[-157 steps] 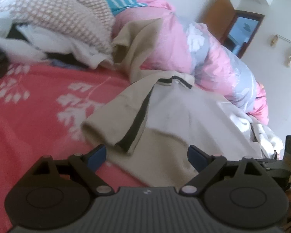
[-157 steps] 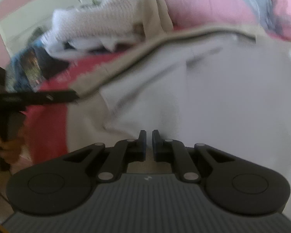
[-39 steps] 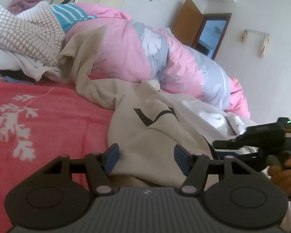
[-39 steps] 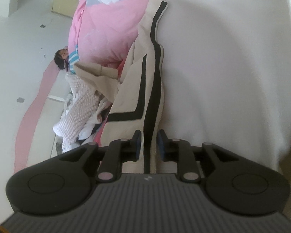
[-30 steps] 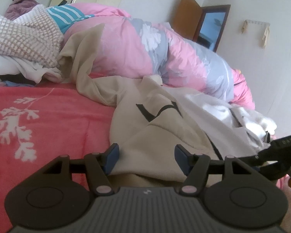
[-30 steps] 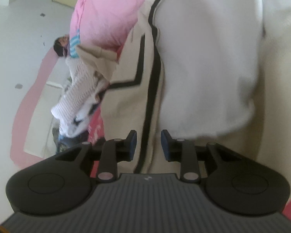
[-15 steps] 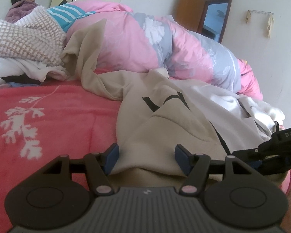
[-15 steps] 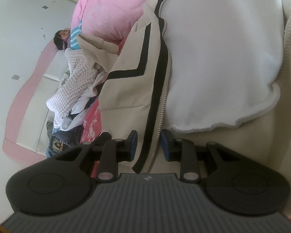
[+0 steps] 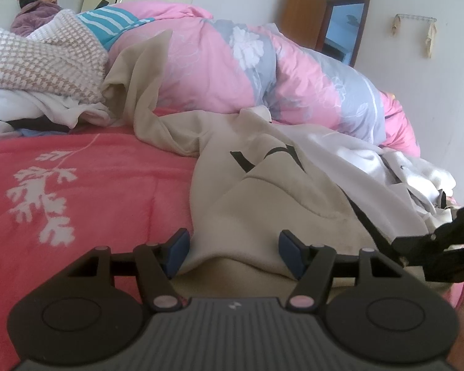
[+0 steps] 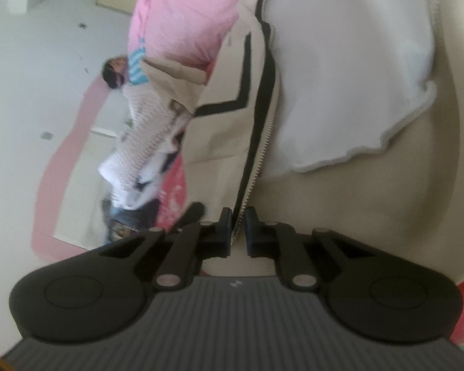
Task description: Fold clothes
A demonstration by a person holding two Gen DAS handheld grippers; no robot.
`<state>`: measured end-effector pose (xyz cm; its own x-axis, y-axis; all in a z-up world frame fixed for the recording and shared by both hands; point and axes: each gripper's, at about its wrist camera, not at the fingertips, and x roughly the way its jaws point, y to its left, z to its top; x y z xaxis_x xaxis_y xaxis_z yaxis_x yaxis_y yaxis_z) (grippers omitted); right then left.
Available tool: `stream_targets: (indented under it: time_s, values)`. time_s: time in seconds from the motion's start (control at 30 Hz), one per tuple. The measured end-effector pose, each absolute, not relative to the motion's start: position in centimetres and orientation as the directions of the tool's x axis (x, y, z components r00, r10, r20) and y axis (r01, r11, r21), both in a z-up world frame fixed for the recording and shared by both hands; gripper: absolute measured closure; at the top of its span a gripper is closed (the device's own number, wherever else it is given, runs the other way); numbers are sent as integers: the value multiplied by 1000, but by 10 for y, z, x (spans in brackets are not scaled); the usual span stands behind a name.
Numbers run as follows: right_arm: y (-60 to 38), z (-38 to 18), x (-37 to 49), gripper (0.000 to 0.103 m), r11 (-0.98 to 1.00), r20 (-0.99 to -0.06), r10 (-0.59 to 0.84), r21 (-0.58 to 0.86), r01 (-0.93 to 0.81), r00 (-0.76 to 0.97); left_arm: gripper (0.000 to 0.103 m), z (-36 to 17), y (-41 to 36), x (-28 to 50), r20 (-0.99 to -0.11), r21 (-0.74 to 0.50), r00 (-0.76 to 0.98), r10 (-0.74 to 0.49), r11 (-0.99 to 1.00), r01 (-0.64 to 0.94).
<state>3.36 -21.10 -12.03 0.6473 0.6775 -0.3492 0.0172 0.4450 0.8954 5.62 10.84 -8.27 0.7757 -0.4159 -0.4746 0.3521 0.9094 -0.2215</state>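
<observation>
Since half a second ago the right hand-held gripper (image 10: pixel 238 220) has drawn its blue pads in from a loose straddle and now pinches the zipper edge of the beige fleece jacket with black stripes (image 9: pixel 263 191), which lies crumpled on the coral-red floral bedspread (image 9: pixel 86 185) in front of the rolled pink and grey floral duvet (image 9: pixel 247 71). The left hand-held gripper (image 9: pixel 233 255) stays spread wide, its fingers either side of a jacket fold without clamping it. In the left wrist view the right one (image 9: pixel 430 247) has slid lower. No writing is legible now.
</observation>
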Motion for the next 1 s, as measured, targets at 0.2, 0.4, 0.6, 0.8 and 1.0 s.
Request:
stream_targets:
  time_s: [0.2, 0.4, 0.6, 0.8, 1.0]
  values:
    - [-207, -133, 35, 93, 345, -298, 719, 937, 49, 628, 38, -83, 108, 55, -476, -218, 776, -414, 910, 353]
    - [-199, -137, 40, 93, 361, -330, 705, 929, 82, 628, 38, -82, 110, 54, -471, -223, 775, -422, 907, 358]
    - [-212, -118, 33, 97, 418, -330, 643, 908, 45, 691, 38, -77, 119, 40, -437, -267, 768, -468, 883, 386]
    - [-249, -95, 13, 97, 452, -328, 580, 891, 40, 745, 37, -75, 124, 17, -437, -339, 734, -520, 851, 401]
    - [-283, -111, -8, 98, 451, -345, 525, 888, 90, 778, 37, -66, 129, 2, -409, -416, 744, -528, 834, 363]
